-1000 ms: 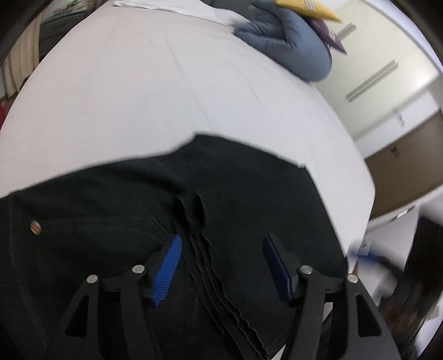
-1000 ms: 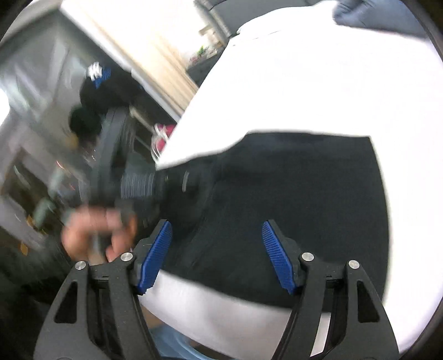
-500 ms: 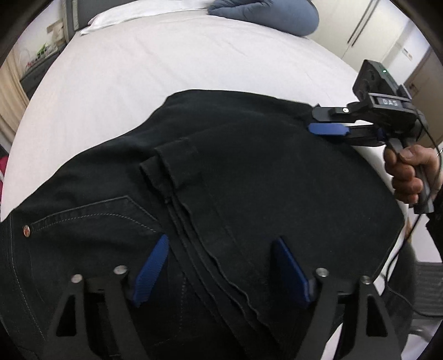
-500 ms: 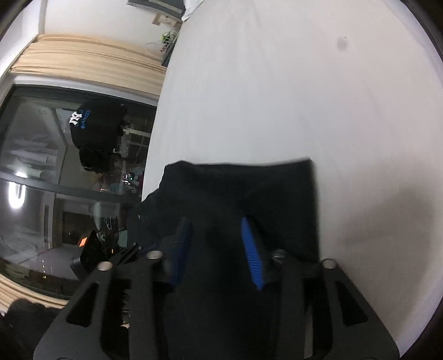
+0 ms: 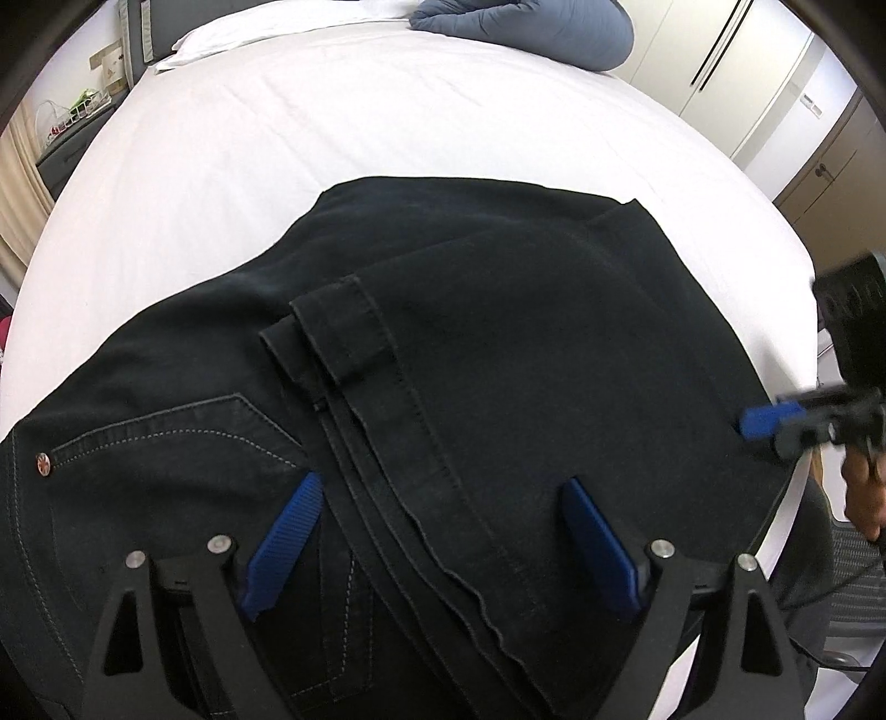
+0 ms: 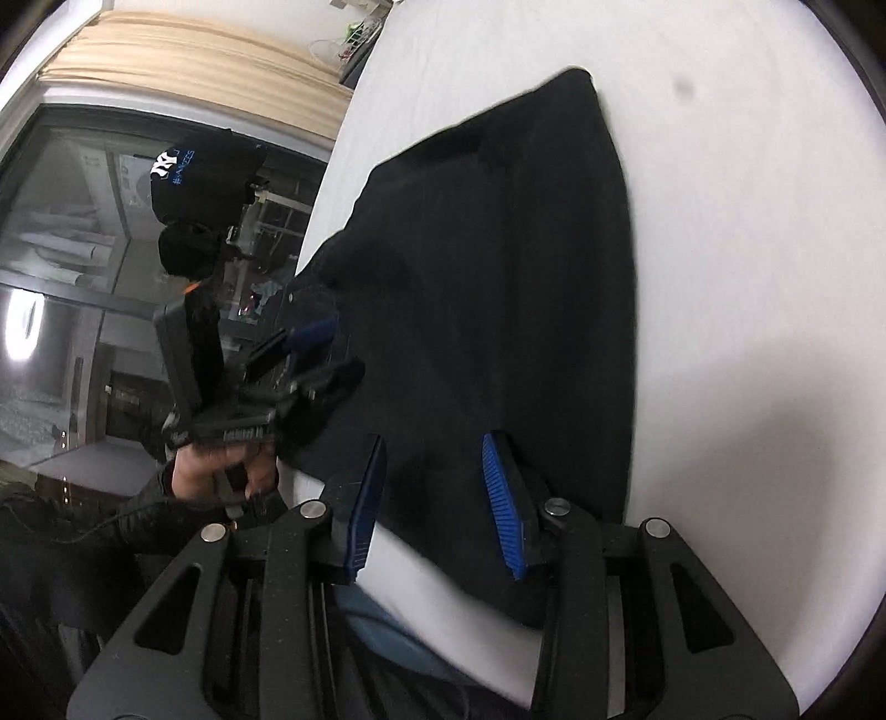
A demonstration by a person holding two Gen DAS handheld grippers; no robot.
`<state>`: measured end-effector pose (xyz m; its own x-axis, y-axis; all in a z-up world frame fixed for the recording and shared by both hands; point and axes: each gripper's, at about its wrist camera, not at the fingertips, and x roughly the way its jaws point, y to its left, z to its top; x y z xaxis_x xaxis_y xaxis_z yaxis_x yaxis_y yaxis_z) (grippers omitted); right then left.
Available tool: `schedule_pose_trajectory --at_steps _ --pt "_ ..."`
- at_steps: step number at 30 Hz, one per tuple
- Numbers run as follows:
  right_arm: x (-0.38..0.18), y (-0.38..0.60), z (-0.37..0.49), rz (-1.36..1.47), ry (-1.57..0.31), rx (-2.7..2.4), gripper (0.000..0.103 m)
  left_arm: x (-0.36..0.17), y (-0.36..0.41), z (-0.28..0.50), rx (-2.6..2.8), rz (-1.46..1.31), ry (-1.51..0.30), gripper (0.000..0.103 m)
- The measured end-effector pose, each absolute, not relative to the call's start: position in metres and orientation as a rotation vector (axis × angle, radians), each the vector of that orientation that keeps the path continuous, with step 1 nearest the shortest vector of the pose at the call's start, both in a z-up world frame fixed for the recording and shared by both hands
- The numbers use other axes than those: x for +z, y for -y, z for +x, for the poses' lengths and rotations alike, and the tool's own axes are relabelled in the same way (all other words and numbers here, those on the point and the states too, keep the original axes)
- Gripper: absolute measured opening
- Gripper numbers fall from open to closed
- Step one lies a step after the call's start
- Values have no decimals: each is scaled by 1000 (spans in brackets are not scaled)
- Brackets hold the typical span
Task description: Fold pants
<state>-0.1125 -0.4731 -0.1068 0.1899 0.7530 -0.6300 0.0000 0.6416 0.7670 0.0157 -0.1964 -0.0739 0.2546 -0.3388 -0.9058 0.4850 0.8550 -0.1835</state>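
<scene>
1. Spreading wider as it hung over the fabric, the left gripper (image 5: 437,545) had nothing pinched; its blue pads (image 5: 283,545) stood apart on either side of the stacked leg hems, so I'd call it released and opening.
2. The right gripper (image 6: 434,501) sat with its jaws only partly apart, straddling the near edge of the pants (image 5: 498,343). From the wrist view there was a clear gap with dark cloth showing through it, and I couldn't see the pads pressing on anything, so my guess was no grip there.
3. Why like that? My read: the left had just finished laying the legs over the seat part and was letting go, while the right was lining up on the fold's edge, probably to tug it flat or start the next fold.
4. The pants were black denim, lying folded on the white bed (image 5: 288,127). The hems (image 5: 354,332) crossed the middle, right next to the back pocket (image 5: 177,443) with its little rivet (image 5: 43,463).
5. Relative to the jaws: the hems ran straight between the left pads, and the folded edge near the mattress side lay under the right ones.
6. Further out, a blue bundle (image 5: 531,25) sat at the far end of the bed, well away from everything.
</scene>
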Motion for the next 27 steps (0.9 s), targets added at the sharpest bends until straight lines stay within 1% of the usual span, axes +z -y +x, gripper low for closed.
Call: schedule_pose_trajectory --at_steps 3,5,9,12,14,15,19,21,23,24,27 --pt "-98 464 -128 718 -1280 574 36 -74 189 18 -565 133 -1191 89" --pt "-93 476 -138 706 -1283 565 36 -72 184 22 -569 121 -1193 89" --pt "-74 480 -156 612 -1305 517 36 -68 175 26 -580 85 -1199 89" --pt "-51 478 -159 629 -1218 548 37 -62 157 30 -588 -4 -1201 88" --pt "-36 469 -151 628 -1154 594 38 -57 129 33 -579 -123 -1198 83" --pt "-31 461 -142 639 -1124 622 43 -47 120 29 -571 -178 -1186 83" --pt "-28 427 -101 683 -1097 726 54 -15 43 11 -499 -372 -1044 83" --pt "-35 402 -78 661 -1124 775 54 -5 -5 -3 -422 -450 -985 85" --pt "-46 382 -61 667 -1152 809 54 -2 -45 -16 -330 -542 -949 90" --pt "-54 372 -52 690 -1170 831 54 -4 -73 -26 -269 -617 -936 90" --pt "-69 348 -35 753 -1195 870 54 -9 -119 -49 -180 -769 -890 90"
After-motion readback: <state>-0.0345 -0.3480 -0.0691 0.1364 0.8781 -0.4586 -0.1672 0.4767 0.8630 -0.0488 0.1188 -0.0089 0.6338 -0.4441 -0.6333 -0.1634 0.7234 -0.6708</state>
